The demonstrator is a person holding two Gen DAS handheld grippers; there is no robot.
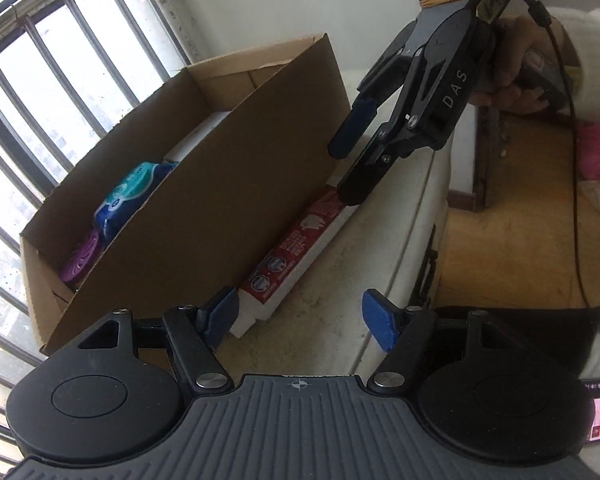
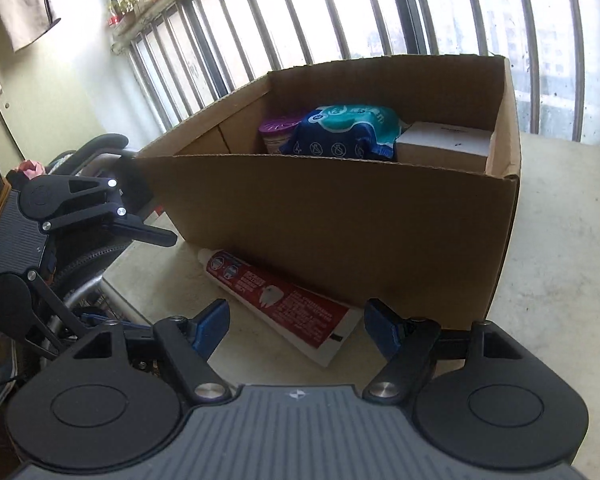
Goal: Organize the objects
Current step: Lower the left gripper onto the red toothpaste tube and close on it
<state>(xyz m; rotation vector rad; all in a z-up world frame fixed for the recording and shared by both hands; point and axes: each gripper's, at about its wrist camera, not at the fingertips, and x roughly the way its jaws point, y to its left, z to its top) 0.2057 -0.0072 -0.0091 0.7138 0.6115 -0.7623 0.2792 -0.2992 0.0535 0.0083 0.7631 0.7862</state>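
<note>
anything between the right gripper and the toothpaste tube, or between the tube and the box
Nothing visible blocks the open right gripper from the toothpaste tube, which lies on the table just ahead of it. Between the tube and the inside of the cardboard box stands the box's near wall, so the tube must be lifted over its rim.

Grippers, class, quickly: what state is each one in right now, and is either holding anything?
Left gripper: open, holding nothing.
Right gripper: open, holding nothing; the toothpaste box lies on the table ahead of it.
</note>
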